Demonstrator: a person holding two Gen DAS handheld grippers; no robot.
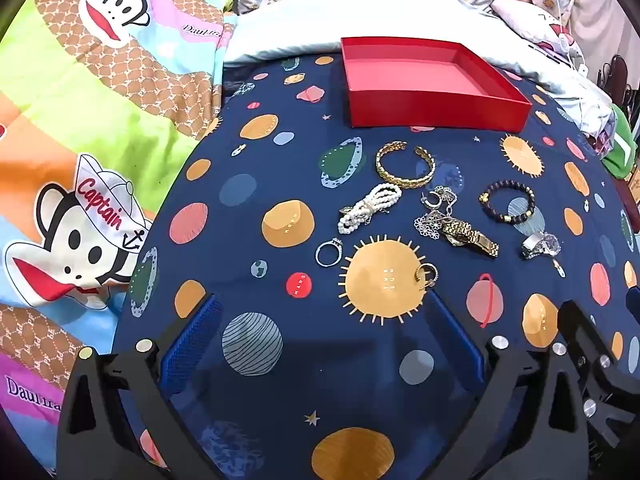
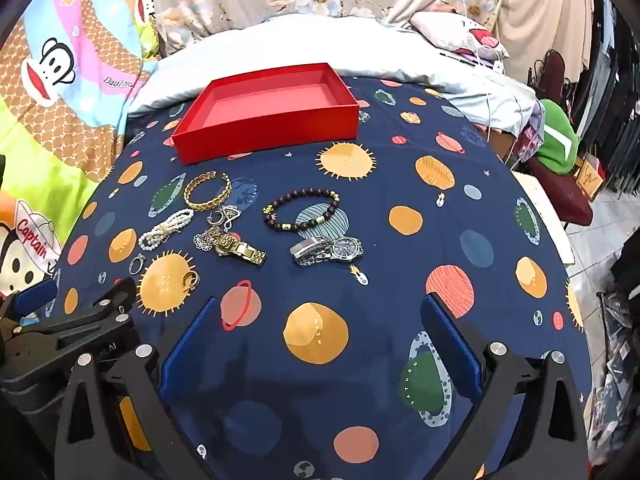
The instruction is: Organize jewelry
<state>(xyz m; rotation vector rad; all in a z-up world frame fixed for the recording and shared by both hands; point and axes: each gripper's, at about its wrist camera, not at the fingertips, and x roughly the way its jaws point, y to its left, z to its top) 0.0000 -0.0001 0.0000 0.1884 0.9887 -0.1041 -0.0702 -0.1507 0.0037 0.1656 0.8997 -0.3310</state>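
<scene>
An empty red box sits at the far side of a navy planet-print cloth. In front of it lie a gold cuff, a pearl bracelet, a dark bead bracelet, a gold watch, a silver watch, a silver ring and a gold ring. My left gripper is open and empty, just short of the rings. My right gripper is open and empty, short of the silver watch.
A white pillow lies behind the box. A cartoon monkey blanket covers the left. A green bundle and a dark chair stand off the right edge. My left gripper's body shows at lower left in the right wrist view.
</scene>
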